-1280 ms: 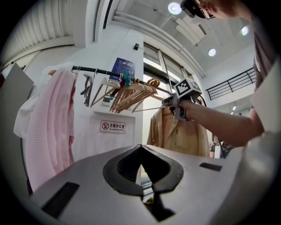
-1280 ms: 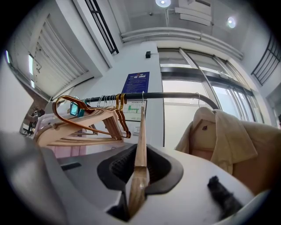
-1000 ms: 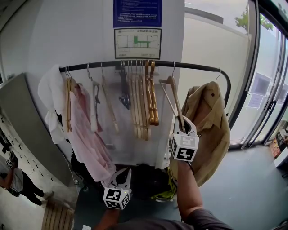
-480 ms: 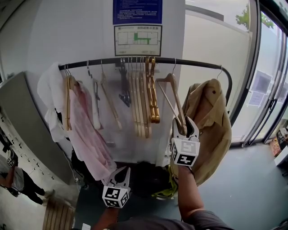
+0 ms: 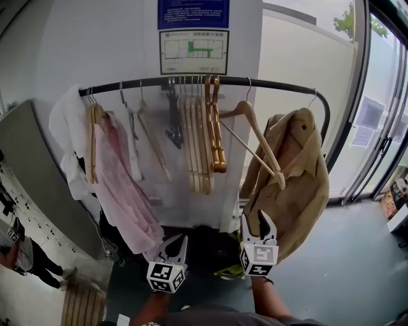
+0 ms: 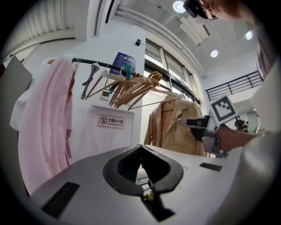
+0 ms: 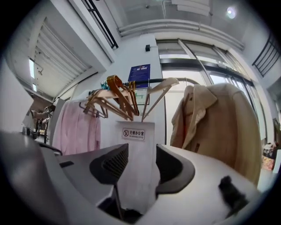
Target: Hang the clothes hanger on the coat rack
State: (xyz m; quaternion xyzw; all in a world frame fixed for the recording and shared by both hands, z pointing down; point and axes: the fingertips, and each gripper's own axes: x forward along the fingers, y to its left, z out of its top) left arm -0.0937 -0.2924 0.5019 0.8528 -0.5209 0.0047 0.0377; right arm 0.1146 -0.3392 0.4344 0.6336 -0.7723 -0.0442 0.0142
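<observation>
The wooden hanger (image 5: 247, 109) hangs on the rack rail (image 5: 280, 83), beside the tan jacket (image 5: 296, 172). Below it, the right tongs (image 5: 257, 223) are opening with nothing between them. The left tongs (image 5: 177, 243) are closed and empty.

A small white sign (image 6: 111, 121) on the white pillar (image 6: 109, 145) below the coat rack (image 5: 233, 81) shows a red crossed-out cigarette ring. Beside the ring are the characters 无烟办公室, and under them a smaller English line that seems to read NO SMOKING OFFICE. Above the rack a blue notice (image 5: 193, 13) carries white print too small to read. Just beneath it, a floor plan (image 5: 194, 51) with a green patch is lettered too finely to make out.
</observation>
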